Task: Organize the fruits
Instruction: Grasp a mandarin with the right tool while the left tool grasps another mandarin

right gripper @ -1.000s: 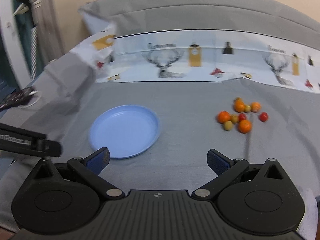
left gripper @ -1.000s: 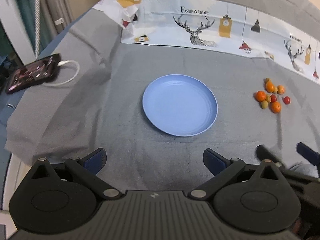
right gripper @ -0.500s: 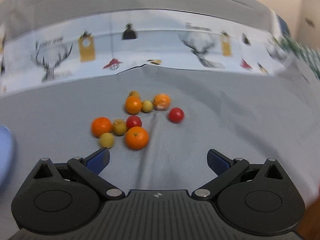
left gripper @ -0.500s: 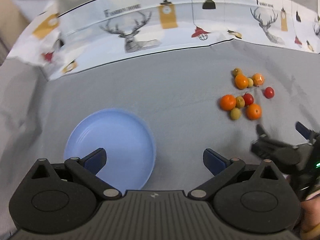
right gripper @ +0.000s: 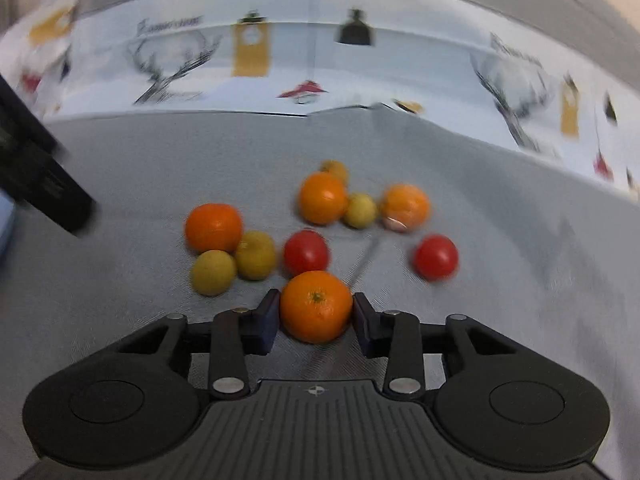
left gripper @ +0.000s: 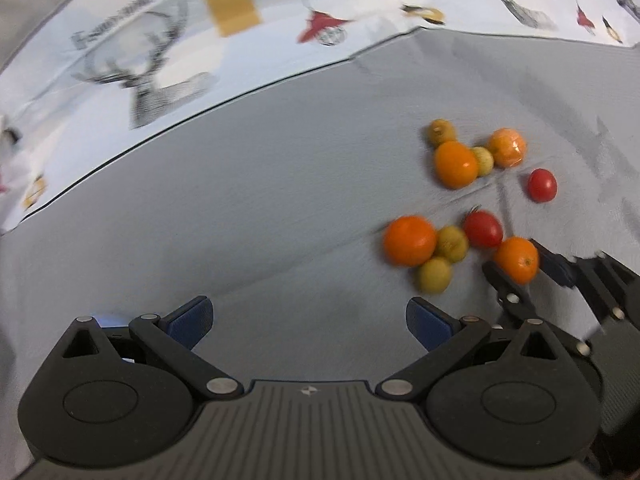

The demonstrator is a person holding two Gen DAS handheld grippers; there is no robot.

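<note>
Jaws R: right gripper (right gripper: 316, 312) pads sit against both sides of the nearest orange (right gripper: 316, 306), low centre of right wrist view; they've just been closing, fruit between them. Prob picked first bc it's the closest one and clear on its near side.
Jaws L: left gripper (left gripper: 308, 320) wide apart, nothing between, only bare cloth ahead. Looks parked on standby while R works.
Cloth: grey cloth (left gripper: 260, 208) covers the whole work surface; soft, so fruit stays put instead of rolling.
Backdrop: printed sheet (right gripper: 320, 60) w/ deer + lamps across top of both views, blurry.
Plate: blue plate (left gripper: 108, 318), just a sliver at lower left of left wrist view behind the L finger; likely drop-off spot, well apart from the pile.
Fruit pile: right-centre of left wrist view, centre of right wrist view. Two loose clusters, fruit touching within each.
Oranges: three more, e.g. left orange (right gripper: 214, 228) at mid-left.
Tomatoes: centre tomato (right gripper: 306, 252) just behind the gripped orange, maybe touching; lone tomato (right gripper: 435, 257) apart at right.
Small yellow-green ones: pair (right gripper: 236, 264) beside left orange; type unclear.
Progress: early, no fruit seen on the plate sliver.
</note>
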